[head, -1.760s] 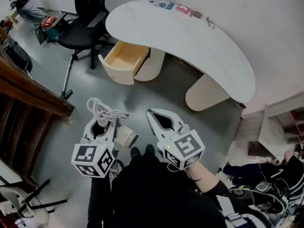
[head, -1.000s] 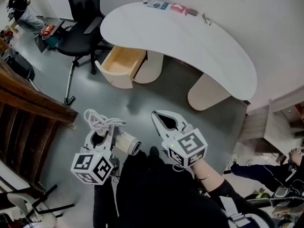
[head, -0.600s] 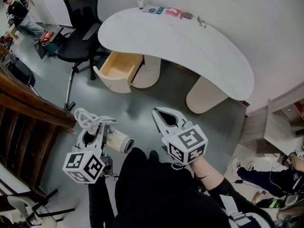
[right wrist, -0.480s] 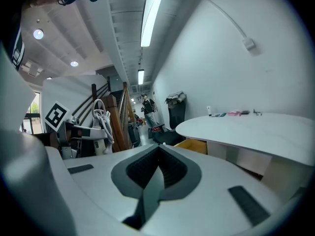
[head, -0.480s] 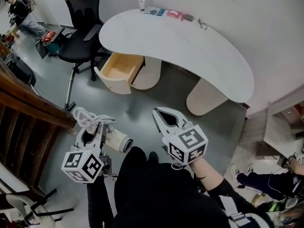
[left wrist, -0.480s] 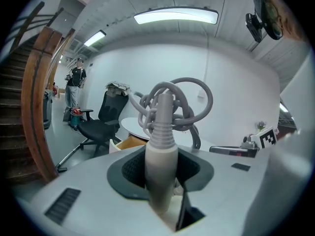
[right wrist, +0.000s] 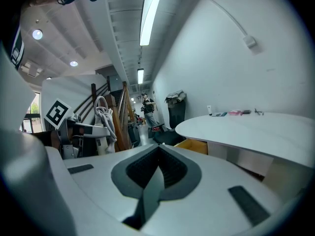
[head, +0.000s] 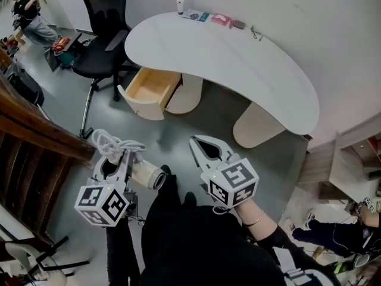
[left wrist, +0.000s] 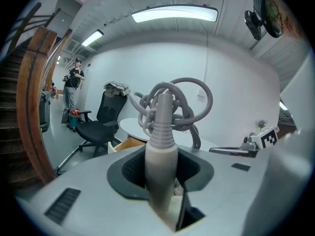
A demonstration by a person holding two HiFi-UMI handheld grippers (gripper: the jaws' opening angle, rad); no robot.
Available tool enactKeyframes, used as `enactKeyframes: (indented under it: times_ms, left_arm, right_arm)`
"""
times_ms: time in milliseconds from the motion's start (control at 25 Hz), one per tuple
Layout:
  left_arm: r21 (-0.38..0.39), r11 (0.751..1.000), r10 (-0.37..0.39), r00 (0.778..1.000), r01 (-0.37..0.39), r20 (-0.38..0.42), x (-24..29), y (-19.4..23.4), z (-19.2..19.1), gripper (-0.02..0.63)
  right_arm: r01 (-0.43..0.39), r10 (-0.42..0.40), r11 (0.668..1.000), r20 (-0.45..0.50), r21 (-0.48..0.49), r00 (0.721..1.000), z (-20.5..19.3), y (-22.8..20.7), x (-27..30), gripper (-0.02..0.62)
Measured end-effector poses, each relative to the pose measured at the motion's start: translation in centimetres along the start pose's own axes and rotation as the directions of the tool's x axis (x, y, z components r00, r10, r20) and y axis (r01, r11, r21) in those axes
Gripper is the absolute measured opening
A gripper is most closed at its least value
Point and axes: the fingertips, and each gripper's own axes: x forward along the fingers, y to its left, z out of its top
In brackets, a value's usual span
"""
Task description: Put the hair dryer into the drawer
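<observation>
White plastic hair dryer [head: 144, 176], probably light, rigid and slick, with a floppy bundled cord [head: 110, 143], is clamped by its handle in the jaws of the left gripper [head: 112, 162], well apart from the open drawer [head: 150, 86]; the right gripper [head: 200, 145] has its jaws closed on nothing.

A white, curved desk [head: 250, 58] is set on a grey floor [head: 202, 115] against a white wall [head: 333, 22]. A black office chair [head: 101, 40] is placed at its left end. A wooden stair rail [head: 41, 127] is seen left; strip lights [left wrist: 174, 14] are lit overhead.
</observation>
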Motion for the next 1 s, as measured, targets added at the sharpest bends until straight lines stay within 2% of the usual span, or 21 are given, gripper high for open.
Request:
enactKeyframes:
  times_ms: [440, 1000]
  left_arm:
    - [0.003, 1.0, -0.027, 1.0, 0.027, -0.006, 5.7, 3.2, 2.1, 0.137]
    - [0.01, 0.995, -0.095, 0.994, 0.096, -0.059, 16.2, 11.9, 6.6, 0.137]
  right_arm:
    - [0.024, -0.024, 1.0, -0.033, 0.01, 0.999, 0.5, -1.6, 5.1, -0.002]
    - [0.106, -0.101, 0.993, -0.091, 0.051, 0.991, 2.6, -5.0, 17.0, 0.0]
